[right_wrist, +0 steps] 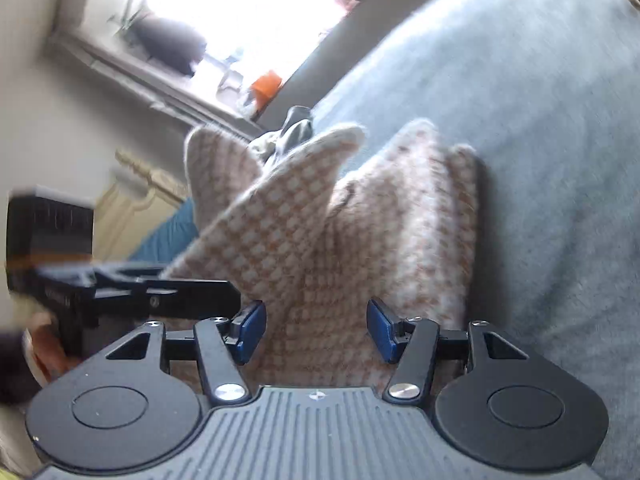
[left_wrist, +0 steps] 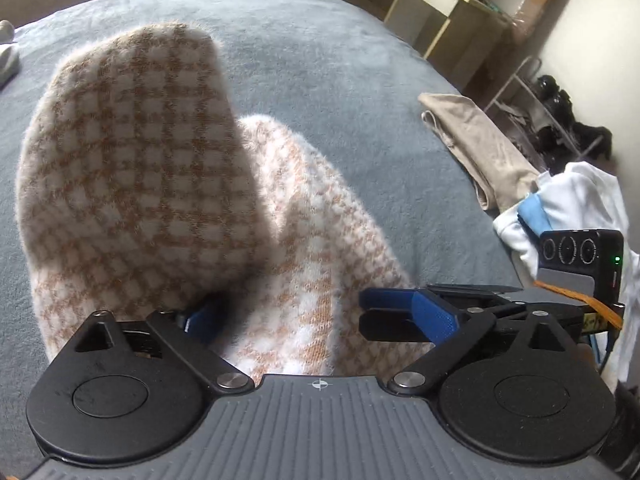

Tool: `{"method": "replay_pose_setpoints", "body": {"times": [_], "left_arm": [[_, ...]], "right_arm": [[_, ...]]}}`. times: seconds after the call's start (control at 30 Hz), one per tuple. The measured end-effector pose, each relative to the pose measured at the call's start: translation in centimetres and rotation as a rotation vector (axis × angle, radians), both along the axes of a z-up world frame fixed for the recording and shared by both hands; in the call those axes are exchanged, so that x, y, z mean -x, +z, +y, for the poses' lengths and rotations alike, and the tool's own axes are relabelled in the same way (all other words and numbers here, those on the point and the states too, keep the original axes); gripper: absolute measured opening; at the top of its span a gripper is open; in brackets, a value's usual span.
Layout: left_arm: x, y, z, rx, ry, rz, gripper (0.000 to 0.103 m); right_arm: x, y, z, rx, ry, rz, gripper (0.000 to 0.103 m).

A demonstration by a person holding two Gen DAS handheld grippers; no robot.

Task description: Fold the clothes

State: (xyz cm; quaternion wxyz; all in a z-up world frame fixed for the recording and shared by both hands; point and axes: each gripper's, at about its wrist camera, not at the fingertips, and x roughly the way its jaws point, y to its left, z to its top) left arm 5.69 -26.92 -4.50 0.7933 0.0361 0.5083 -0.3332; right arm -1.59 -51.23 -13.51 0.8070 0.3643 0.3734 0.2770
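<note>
Left wrist view: a fluffy cream-and-tan houndstooth knitted garment (left_wrist: 132, 184) is seen raised off the grey-blue blanketed bed (left_wrist: 320, 60), one flap standing up just ahead of the left tool (left_wrist: 304, 320) and the rest trailing down beneath it; the left tool's jaws stand spread, yet its left blue pad (left_wrist: 200, 316) is partly buried in the knit, so whether cloth is caught there cannot be told; the other tool's shut-looking dark fingers are seen crossing just to the right. In the right wrist view, the same knit (right_wrist: 320, 240) is bunched directly ahead of the right tool (right_wrist: 316, 332), whose blue pads (right_wrist: 250, 330) are held apart with fabric lying between them, not pinched.

The garment is judged light, soft and limp, with a fuzzy surface unlikely to slip; it would sag wherever unsupported, so a hem or a folded edge, taken through several layers, is judged the best hold.

The right tool is tilted steeply, the bed slanting across its view; the left tool is pointed forward and slightly downward over the bed.

A beige folded cloth (left_wrist: 476, 148) and a white-and-blue heap (left_wrist: 568, 208) lie to the right of the left tool.
</note>
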Motion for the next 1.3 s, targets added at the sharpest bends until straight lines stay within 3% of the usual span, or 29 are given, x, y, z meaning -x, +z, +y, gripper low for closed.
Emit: {"method": "replay_pose_setpoints", "body": {"times": [0.2, 0.33, 0.43, 0.5, 0.57, 0.63, 0.73, 0.8, 0.93, 1.0, 1.1, 1.2, 1.3], "left_arm": [[2.0, -0.1, -1.5, -0.092, -0.081, -0.118, 0.1], [4.0, -0.6, -2.7, -0.201, -0.119, -0.235, 0.1], [5.4, -0.9, -3.4, -0.266, -0.145, -0.307, 0.1], [6.1, -1.0, -3.5, -0.29, -0.14, -0.341, 0.1], [6.5, -1.0, -3.5, -0.305, -0.147, -0.36, 0.1], [6.8, -0.5, -3.2, -0.298, -0.151, -0.362, 0.1], [7.0, 0.9, -2.2, -0.244, -0.189, -0.337, 0.099], [7.5, 2.0, -1.3, -0.198, -0.234, -0.325, 0.099], [8.7, 5.1, 1.6, -0.013, -0.384, -0.249, 0.097], [9.4, 6.4, 3.3, 0.034, -0.439, -0.227, 0.098], [9.6, 7.4, 6.8, 0.064, -0.445, -0.203, 0.098], [8.3, 7.7, 10.9, 0.13, -0.368, -0.154, 0.098], [8.0, 6.9, 13.6, 0.171, -0.287, -0.164, 0.098]], "right_arm": [[0.4, 1.3, -3.5, 0.017, -0.082, 0.012, 0.061], [-2.0, 6.2, -1.4, 0.195, -0.083, -0.134, 0.063], [-2.9, 11.1, 3.8, 0.34, 0.035, -0.371, 0.061], [-4.1, 13.2, 7.3, 0.368, 0.158, -0.457, 0.057], [-6.1, 13.4, 10.0, 0.387, 0.248, -0.448, 0.052], [-8.2, 12.1, 12.3, 0.427, 0.317, -0.378, 0.037], [-9.6, 9.3, 12.3, 0.492, 0.315, -0.259, 0.02], [-9.6, 8.0, 11.3, 0.482, 0.291, -0.206, 0.012], [-9.6, 6.6, 9.8, 0.459, 0.248, -0.168, 0.01], [-9.6, 6.3, 9.4, 0.453, 0.231, -0.153, 0.01], [-9.5, 5.9, 8.9, 0.444, 0.204, -0.132, 0.01], [-9.4, 5.4, 8.4, 0.435, 0.177, -0.11, 0.011], [-9.2, 5.2, 7.8, 0.402, 0.154, -0.082, 0.012]]}}
